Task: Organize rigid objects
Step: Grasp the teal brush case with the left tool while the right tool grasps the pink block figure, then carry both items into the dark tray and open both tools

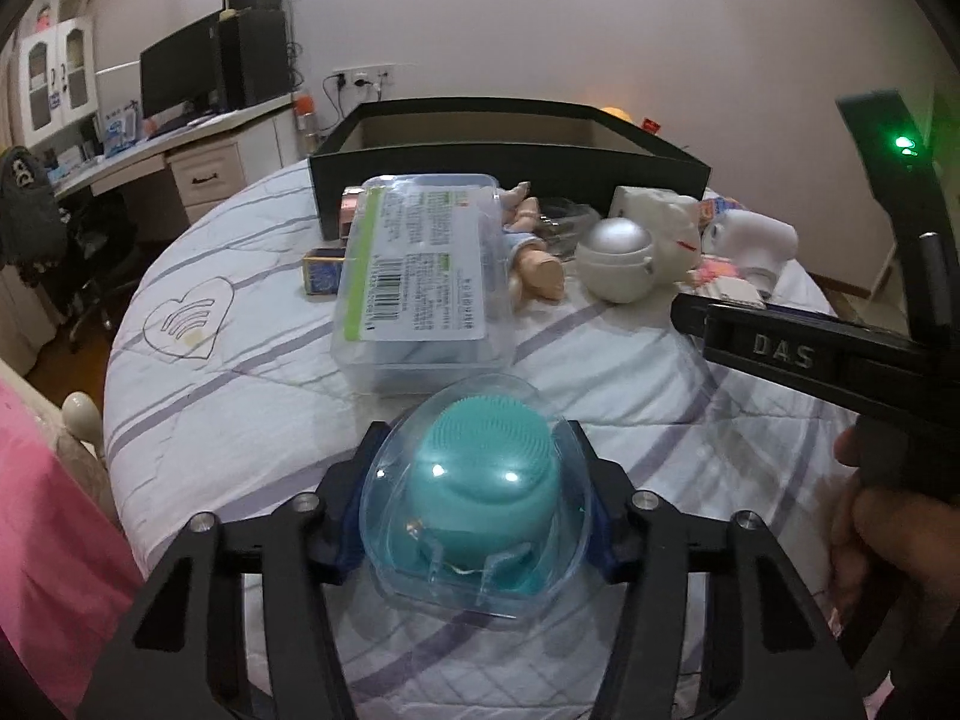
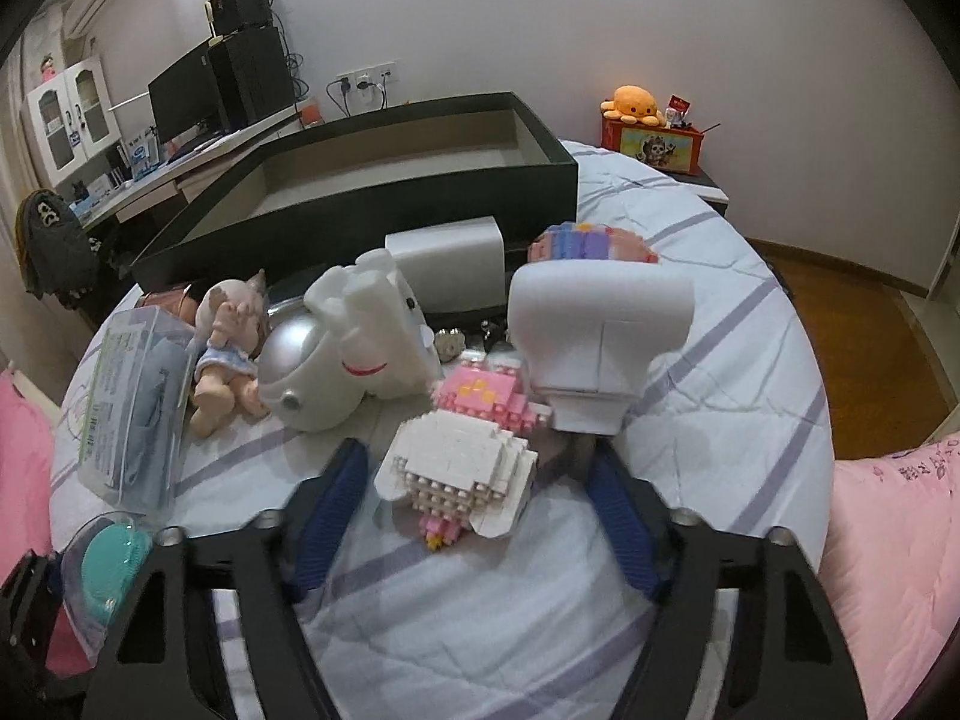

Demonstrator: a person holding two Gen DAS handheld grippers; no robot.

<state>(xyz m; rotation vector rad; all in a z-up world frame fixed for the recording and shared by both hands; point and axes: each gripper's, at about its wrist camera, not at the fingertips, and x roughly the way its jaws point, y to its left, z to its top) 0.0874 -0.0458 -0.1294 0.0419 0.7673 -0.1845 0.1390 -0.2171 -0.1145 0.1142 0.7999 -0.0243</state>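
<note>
My left gripper is shut on a clear domed case holding a teal silicone brush, low over the striped bedsheet. The same case shows at the lower left of the right wrist view. My right gripper is open around a white and pink brick figure lying on the sheet, with a gap on each side of it. Behind the figure stands a white handheld device. An open black box sits at the back.
On the sheet lie a clear box with a green label, a doll, a silver ball device and a white block dog. Pink bedding lies to the right. A desk with a monitor stands far left.
</note>
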